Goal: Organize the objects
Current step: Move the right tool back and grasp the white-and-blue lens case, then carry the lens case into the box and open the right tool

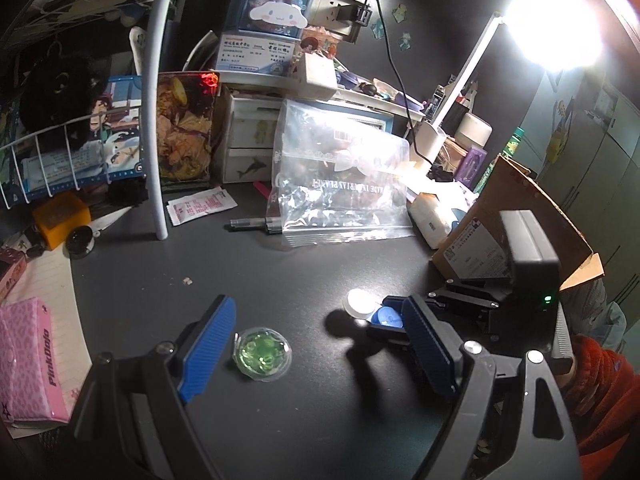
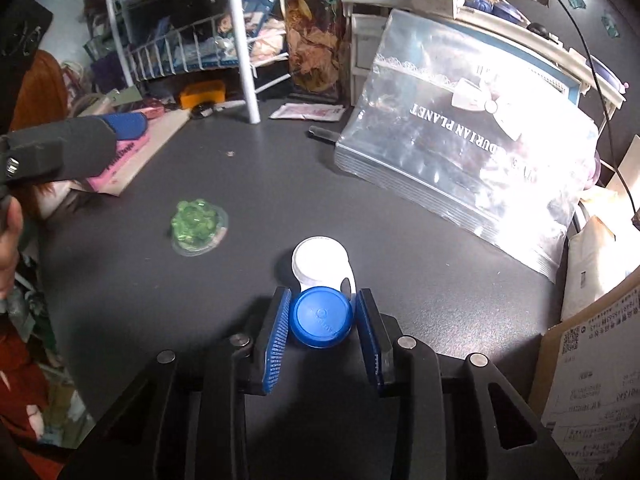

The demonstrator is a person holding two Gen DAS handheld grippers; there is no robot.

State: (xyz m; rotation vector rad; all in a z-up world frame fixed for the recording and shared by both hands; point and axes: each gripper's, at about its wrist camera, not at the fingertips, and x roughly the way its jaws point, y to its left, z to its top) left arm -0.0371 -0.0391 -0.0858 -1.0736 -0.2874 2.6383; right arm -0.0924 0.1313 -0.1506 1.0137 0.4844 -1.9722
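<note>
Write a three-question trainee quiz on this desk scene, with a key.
1. True or false: the right gripper brackets the blue cap of the contact lens case.
2. Which lies between the left gripper's open fingers: A) green jelly cup, B) white cap, C) zip bag?
3. Fill in: the pink pouch reads "Pink____".

Key: 1 true; 2 A; 3 Dojo.

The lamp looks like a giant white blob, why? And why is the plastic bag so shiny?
In the left wrist view the desk lamp is so bright it washes out to pure white, and the right gripper casts dark shadows on the desk. In the right wrist view the clear plastic bag mirrors that light as white glare, hiding part of its print.
</note>
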